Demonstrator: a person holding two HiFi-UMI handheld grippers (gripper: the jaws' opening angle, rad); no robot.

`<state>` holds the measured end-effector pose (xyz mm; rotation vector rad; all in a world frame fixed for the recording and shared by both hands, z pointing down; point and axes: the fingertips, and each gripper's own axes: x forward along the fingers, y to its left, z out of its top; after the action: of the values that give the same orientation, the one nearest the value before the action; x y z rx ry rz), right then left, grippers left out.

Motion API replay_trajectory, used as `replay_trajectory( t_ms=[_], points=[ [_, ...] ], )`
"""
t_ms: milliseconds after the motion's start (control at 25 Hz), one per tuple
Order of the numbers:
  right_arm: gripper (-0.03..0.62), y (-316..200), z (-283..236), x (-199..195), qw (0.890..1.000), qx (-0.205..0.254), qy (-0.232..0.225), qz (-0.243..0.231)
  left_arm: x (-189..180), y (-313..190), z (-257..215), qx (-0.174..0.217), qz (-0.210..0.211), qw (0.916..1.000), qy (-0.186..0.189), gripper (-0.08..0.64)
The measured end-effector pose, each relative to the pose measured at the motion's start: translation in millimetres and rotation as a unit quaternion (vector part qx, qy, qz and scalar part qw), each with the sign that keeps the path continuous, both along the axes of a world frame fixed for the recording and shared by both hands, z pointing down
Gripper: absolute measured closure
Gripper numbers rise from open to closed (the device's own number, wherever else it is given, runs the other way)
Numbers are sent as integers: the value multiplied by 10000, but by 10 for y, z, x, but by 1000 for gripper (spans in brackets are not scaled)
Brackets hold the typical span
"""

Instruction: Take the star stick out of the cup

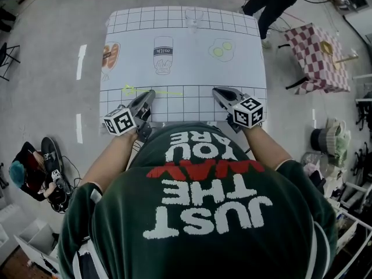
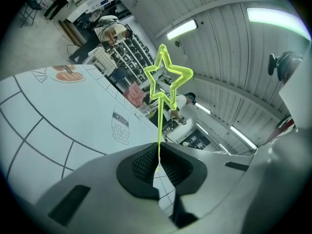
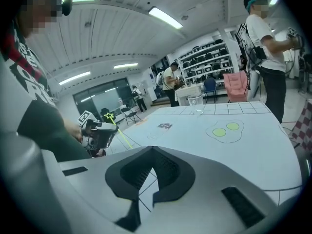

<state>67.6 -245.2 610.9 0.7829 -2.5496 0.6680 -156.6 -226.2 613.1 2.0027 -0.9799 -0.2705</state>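
Note:
The yellow-green star stick (image 1: 152, 91) is out of the cup and hangs low over the near part of the white grid mat (image 1: 186, 68). My left gripper (image 1: 150, 96) is shut on its thin shaft. In the left gripper view the star stick (image 2: 166, 79) rises from between the jaws (image 2: 158, 167), with the star at the far end. The clear cup (image 1: 193, 17) stands upright and empty at the mat's far edge. My right gripper (image 1: 221, 95) hovers over the mat's near right side, jaws together with nothing between them. In the right gripper view (image 3: 153, 189), the cup (image 3: 195, 103) shows far off.
The mat carries flat prints of a milk bottle (image 1: 164, 55), fried eggs (image 1: 221, 49) and a sausage (image 1: 110, 57). A table with a checkered cloth (image 1: 317, 54) stands to the right. A person (image 1: 273, 2) stands beyond the far right corner.

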Motion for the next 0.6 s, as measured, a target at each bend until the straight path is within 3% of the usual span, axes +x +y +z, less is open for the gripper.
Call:
replay_trajectory(
  t_ms=[600],
  points=[
    [560,13,-13,73,9999,49,121,-14,26,-66,-117,167,36,9999,13,541]
  ],
)
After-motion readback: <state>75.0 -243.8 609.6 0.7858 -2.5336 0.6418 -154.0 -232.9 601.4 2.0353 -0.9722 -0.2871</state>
